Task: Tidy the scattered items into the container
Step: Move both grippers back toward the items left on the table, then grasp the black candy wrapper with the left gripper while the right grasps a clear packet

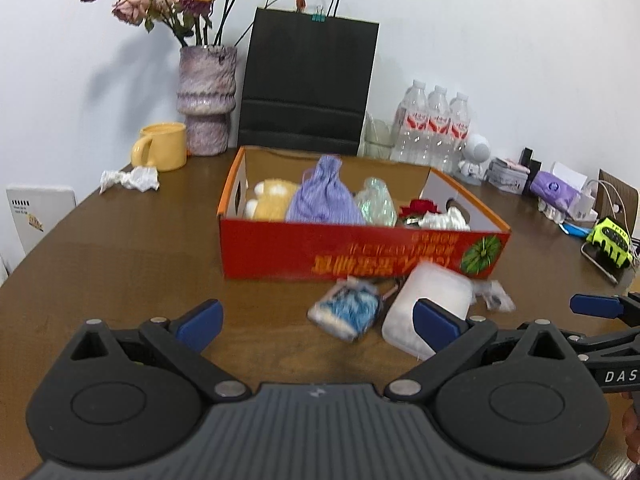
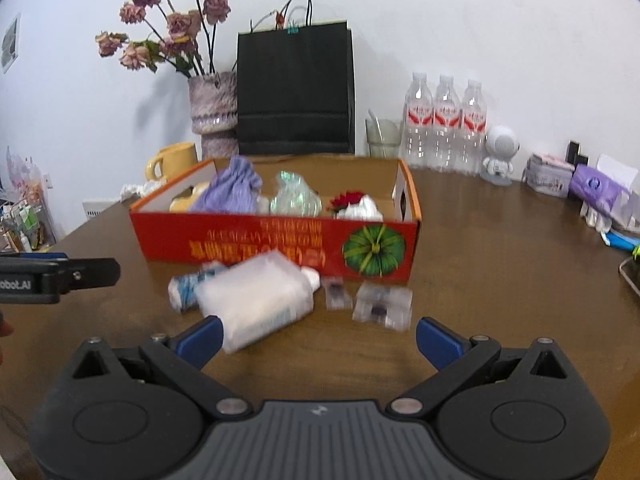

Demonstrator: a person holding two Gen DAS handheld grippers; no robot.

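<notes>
We're seeing the red box (image 1: 360, 248) sitting mid-table (image 1: 140, 264), holding a yellow plush (image 1: 272, 200), purple pouch (image 1: 324, 196), clear wrapped bundle (image 1: 376, 200), red flower (image 1: 420, 206) and white wad (image 1: 446, 220). Frosted case (image 2: 256, 300), blue-white packet (image 1: 346, 312) and what are probably small clear packets (image 2: 384, 300) are lying just outside its near wall. Left gripper (image 1: 318, 326) and right gripper (image 2: 318, 340) are hovering spread wide, gripping nothing.

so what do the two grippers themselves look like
Both match: the left gripper and right gripper have black linkage arms with silver pivot pins, round black hubs, a ribbed grey centre body and blue pads on the jaws. White lettering marks their sides, reading "DAS" on the right one and "obot.AI" on the left.
</notes>
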